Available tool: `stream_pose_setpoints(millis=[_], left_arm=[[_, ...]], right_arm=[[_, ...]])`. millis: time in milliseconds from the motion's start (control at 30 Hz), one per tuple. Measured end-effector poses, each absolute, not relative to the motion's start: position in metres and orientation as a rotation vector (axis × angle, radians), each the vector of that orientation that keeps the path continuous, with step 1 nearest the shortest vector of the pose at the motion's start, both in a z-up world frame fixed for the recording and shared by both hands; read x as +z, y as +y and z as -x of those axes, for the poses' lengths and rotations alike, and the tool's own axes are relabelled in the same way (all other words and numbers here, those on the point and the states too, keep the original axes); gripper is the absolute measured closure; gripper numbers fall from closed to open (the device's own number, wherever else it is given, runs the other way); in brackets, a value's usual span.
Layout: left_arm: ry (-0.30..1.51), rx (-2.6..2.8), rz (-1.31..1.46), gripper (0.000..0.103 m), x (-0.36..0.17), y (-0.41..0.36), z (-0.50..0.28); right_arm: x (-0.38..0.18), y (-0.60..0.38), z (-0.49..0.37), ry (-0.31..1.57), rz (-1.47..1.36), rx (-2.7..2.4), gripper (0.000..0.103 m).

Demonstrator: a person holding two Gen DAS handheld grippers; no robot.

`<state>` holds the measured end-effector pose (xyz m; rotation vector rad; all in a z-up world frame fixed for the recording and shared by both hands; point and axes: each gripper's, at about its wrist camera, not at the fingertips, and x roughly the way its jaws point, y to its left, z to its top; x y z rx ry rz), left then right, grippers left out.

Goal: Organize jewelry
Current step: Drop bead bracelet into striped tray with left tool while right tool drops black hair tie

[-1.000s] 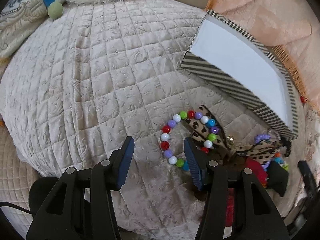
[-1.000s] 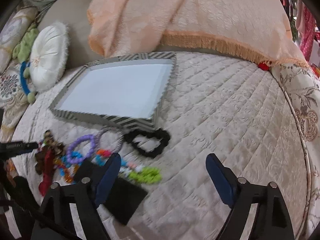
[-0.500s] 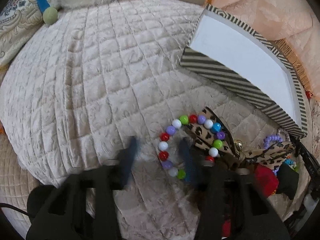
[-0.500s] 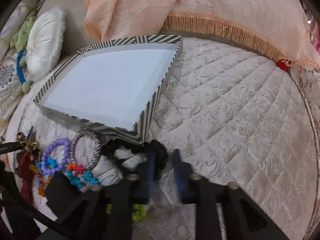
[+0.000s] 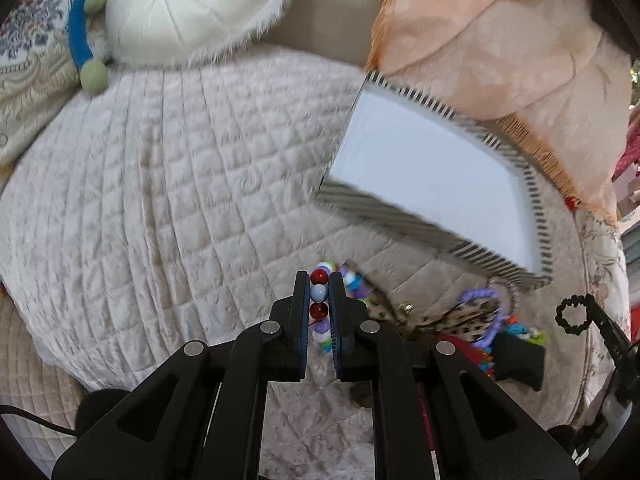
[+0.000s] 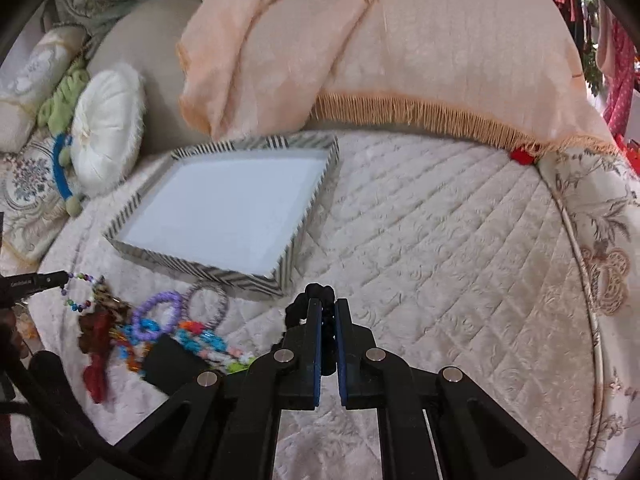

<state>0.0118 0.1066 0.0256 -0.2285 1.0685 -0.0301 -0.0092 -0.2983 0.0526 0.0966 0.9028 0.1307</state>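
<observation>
Status: both grippers loaded, nothing delivered yet.

Left gripper (image 5: 319,280): jaws nearly closed, pinching the multicoloured round-bead bracelet (image 5: 320,300) with beads stacked in the gap between the pads. From the right wrist view the bracelet (image 6: 78,292) hangs off the left tool tip, lifted clear of the pile, just left of the tray's near-left corner.

Right gripper (image 6: 328,306): jaws nearly closed on the black ruffled fabric scrunchie (image 6: 318,294). It sits in front of the tray's near corner. In the left view the scrunchie (image 5: 573,314) dangles as a loop off the right tool tip, so it is off the surface.

Landmark: shallow rectangular tray with black-and-white striped rim and plain white floor (image 6: 256,278). It rests on the cream quilted round cushion (image 6: 440,240). Tray interior looks empty, no item in it.

Left to do: drop both held pieces into the tray, then work through the pile (image 6: 160,320) in front of the tray's near edge. Pile holds a lilac bead bracelet, a grey braided hair tie, a leopard-print bow, a red piece, turquoise/orange beads, a lime piece and a black square item. Some are overlapped, so an exact count is unclear.

Estimate: early stage, first two picks done, zero placed.
</observation>
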Motion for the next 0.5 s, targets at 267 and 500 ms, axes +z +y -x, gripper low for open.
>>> stream_pose_setpoints(millis=[267,500], left_arm=[[1.030,-0.066,0.241,0.095,0.056,0.104,-0.008],[0.984,-0.100,0.203,0.095,0.081,0.080,-0.029]], right_arm=[[0.086,-0.280,0.008,0.837,-0.119,0.207,0.098],[0.082,-0.262,-0.021,0.846,-0.116,0.226,0.098]])
